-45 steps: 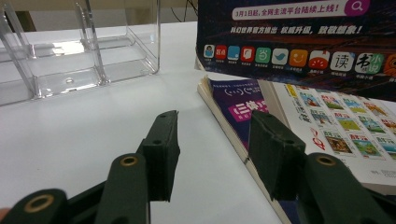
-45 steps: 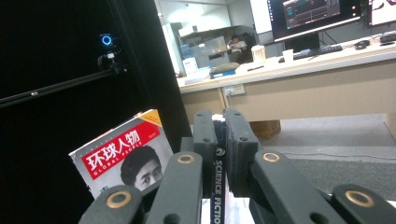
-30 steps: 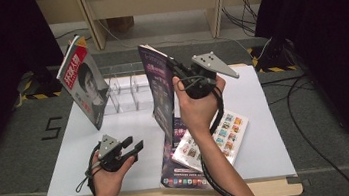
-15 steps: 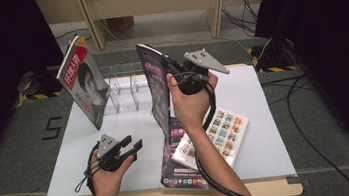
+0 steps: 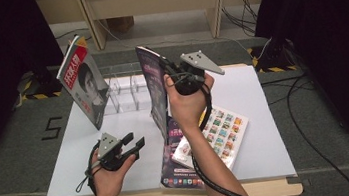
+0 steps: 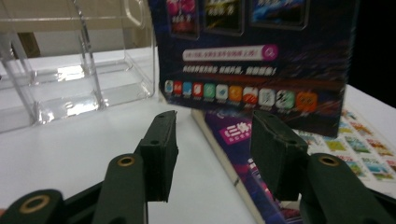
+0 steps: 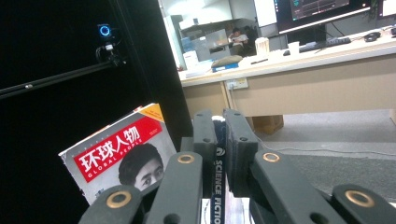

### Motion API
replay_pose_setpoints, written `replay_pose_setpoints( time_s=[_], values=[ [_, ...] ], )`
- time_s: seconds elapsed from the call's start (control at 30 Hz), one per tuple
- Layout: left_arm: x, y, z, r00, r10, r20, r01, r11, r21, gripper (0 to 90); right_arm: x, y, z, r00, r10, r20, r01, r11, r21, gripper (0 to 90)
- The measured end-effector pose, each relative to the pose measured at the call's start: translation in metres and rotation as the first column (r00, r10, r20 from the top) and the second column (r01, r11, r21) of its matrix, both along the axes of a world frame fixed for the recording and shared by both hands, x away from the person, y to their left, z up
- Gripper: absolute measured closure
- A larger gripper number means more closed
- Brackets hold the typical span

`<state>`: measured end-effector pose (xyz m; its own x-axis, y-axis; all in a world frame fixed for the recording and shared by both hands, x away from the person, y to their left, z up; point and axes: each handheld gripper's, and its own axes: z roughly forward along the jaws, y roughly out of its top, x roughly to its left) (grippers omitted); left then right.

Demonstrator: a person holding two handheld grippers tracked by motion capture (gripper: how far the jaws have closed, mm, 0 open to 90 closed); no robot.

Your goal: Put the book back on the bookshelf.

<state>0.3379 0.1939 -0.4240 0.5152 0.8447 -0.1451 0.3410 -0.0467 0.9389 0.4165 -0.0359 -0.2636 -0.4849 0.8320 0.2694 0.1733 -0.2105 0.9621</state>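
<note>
- Right gripper (image 5: 167, 72): jaws clamped on the top edge of the dark magazine (image 5: 155, 88); its spine sits pinched between the two pads in the right gripper view (image 7: 218, 154).
- The dark magazine stands upright near the table's middle, lifted above a second purple magazine (image 5: 177, 168) lying flat beneath it.
- Left gripper (image 5: 135, 140): jaws partly apart, just been widening, nothing between them; it hovers low over bare white table (image 5: 265, 117), near the front edge.
- In the left gripper view, the held magazine's lower edge (image 6: 252, 84) hangs just ahead of the jaws.
- Clear acrylic rack (image 5: 123, 86) just behind and left of the held magazine.
- Red-titled magazine (image 5: 83, 86) leans at the rack's left end.
- Sticker sheet (image 5: 219, 132) lies flat to the right, overlapping the flat magazine.
</note>
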Motion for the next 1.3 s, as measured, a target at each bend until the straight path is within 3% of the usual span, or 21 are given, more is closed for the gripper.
replay_pose_setpoints(
  time_s=[0.07,0.1,0.13,0.17,0.3,0.5,0.67,0.8,1.3],
  values=[
    [0.0,-0.007,0.014,0.9994,-0.008,0.035,0.009,0.9998,-0.018,48.9,0.0,0.003,0.0,1.0,0.0,-0.001,0.0,1.0,-0.003,85.0],
    [0.0,-0.007,0.014,0.9994,-0.008,0.035,0.009,0.9998,-0.018,48.5,0.0,0.004,0.0,1.0,-0.001,0.0,0.001,1.0,-0.004,85.0],
    [0.001,-0.014,0.023,0.9982,-0.018,0.057,0.019,0.9997,-0.018,48.1,-0.001,0.004,0.0,1.0,-0.001,0.002,0.001,1.0,-0.005,85.0],
    [0.001,-0.014,0.023,0.9982,-0.018,0.057,0.019,0.9997,-0.018,47.9,-0.001,0.004,0.0,1.0,-0.001,0.002,0.001,1.0,-0.005,85.0],
    [0.004,-0.028,0.046,0.9931,-0.045,0.108,0.047,0.9988,-0.016,47.1,0.0,0.005,0.0,1.0,-0.001,0.001,0.001,1.0,-0.003,85.0],
    [0.01,-0.043,0.061,0.9891,-0.048,0.139,0.049,0.9988,-0.003,45.9,0.001,0.006,-0.003,1.0,-0.005,-0.001,0.005,1.0,-0.007,85.0],
    [0.014,-0.054,0.068,0.9859,-0.042,0.162,0.039,0.9989,0.025,45.9,0.001,0.006,-0.003,0.9999,-0.011,-0.003,0.011,1.0,-0.011,85.0],
    [0.017,-0.06,0.068,0.9866,-0.038,0.159,0.034,0.9989,0.033,46.1,0.0,0.008,-0.003,0.9999,-0.013,-0.002,0.013,1.0,-0.014,85.0],
    [0.024,-0.065,0.07,0.9847,-0.025,0.172,0.015,0.9981,0.06,46.3,-0.001,0.012,-0.002,0.9999,-0.015,0.002,0.015,1.0,-0.014,84.9]
  ],
)
